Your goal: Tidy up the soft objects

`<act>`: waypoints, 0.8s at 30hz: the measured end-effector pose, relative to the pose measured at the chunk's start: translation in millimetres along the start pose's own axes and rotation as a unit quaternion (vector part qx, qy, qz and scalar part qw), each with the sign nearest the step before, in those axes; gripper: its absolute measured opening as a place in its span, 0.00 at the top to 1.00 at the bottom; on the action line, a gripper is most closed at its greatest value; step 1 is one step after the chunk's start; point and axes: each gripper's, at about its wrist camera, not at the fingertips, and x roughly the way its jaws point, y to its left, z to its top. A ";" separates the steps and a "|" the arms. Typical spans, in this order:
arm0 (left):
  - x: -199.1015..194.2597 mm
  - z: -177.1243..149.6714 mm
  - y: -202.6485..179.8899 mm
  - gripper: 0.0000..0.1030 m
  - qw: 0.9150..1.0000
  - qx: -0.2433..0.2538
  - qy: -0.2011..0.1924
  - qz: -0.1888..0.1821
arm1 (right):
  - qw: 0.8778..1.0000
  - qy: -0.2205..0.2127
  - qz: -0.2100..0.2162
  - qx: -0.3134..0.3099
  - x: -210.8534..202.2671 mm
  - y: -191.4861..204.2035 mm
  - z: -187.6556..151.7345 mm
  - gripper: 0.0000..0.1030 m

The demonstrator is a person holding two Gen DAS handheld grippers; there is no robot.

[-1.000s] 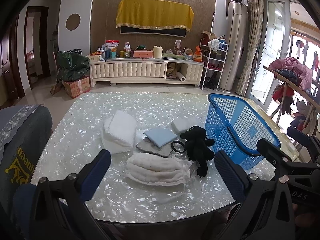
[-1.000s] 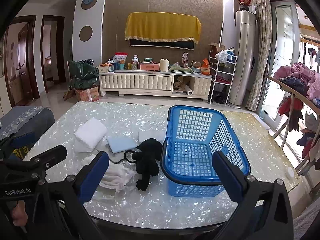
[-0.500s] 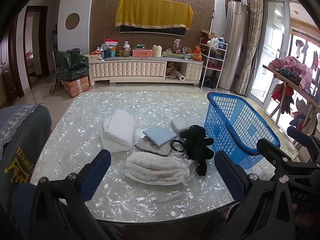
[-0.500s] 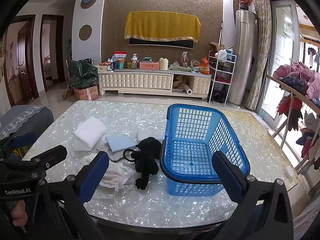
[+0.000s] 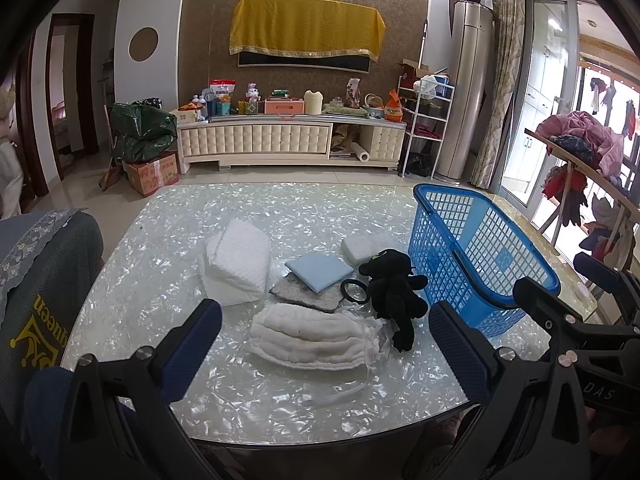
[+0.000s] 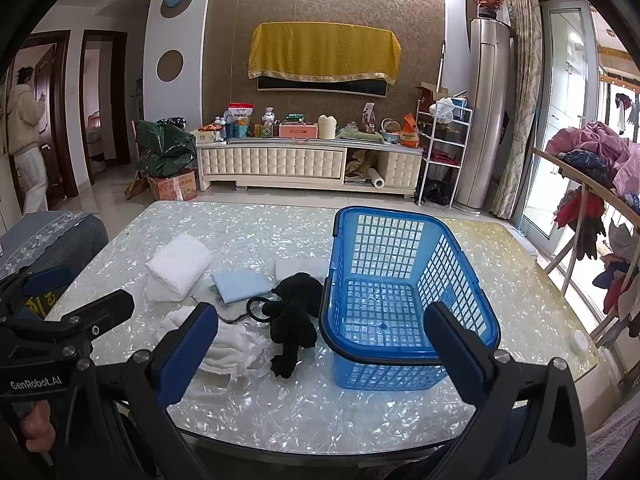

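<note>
Soft things lie on a pearly table [image 5: 168,240]: a folded white towel [image 5: 238,266], a light blue cloth [image 5: 318,272] on a grey pad [image 5: 304,300], a white sponge block [image 5: 366,246], a black plush toy [image 5: 394,292] and a white quilted cloth [image 5: 312,338]. An empty blue basket [image 5: 476,260] stands to their right, also in the right wrist view [image 6: 400,296]. My left gripper [image 5: 326,340] is open and empty, near the table's front edge before the quilted cloth. My right gripper [image 6: 320,344] is open and empty, in front of the basket.
A grey covered chair [image 5: 36,272] stands at the table's left. A clothes rack [image 6: 592,184] with garments is to the right. A small white cap [image 6: 579,342] lies near the table's right edge. A TV cabinet [image 6: 308,164] is far behind.
Both views shifted very slightly; the grippers stay open and the objects on the table have not moved.
</note>
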 end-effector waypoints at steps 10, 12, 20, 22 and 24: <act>-0.6 -0.5 -2.7 0.00 1.000 0.001 0.000 -0.002 | 1.000 0.000 -0.003 -0.001 -0.9 0.0 -2.1 0.00; -0.6 -0.4 -2.8 0.00 1.000 0.001 0.000 -0.002 | 1.000 0.000 -0.002 -0.001 -0.5 -0.1 -2.3 0.00; 0.1 0.0 -3.1 0.00 1.000 0.003 0.000 -0.006 | 1.000 0.001 -0.004 0.000 0.5 0.3 -2.3 0.00; 0.7 0.8 -1.6 0.00 1.000 0.002 0.001 -0.007 | 1.000 0.001 -0.003 0.000 0.5 0.9 -2.3 0.00; 1.1 2.1 -0.1 0.00 1.000 0.000 0.002 -0.010 | 1.000 0.003 -0.004 -0.001 2.2 2.2 0.3 0.00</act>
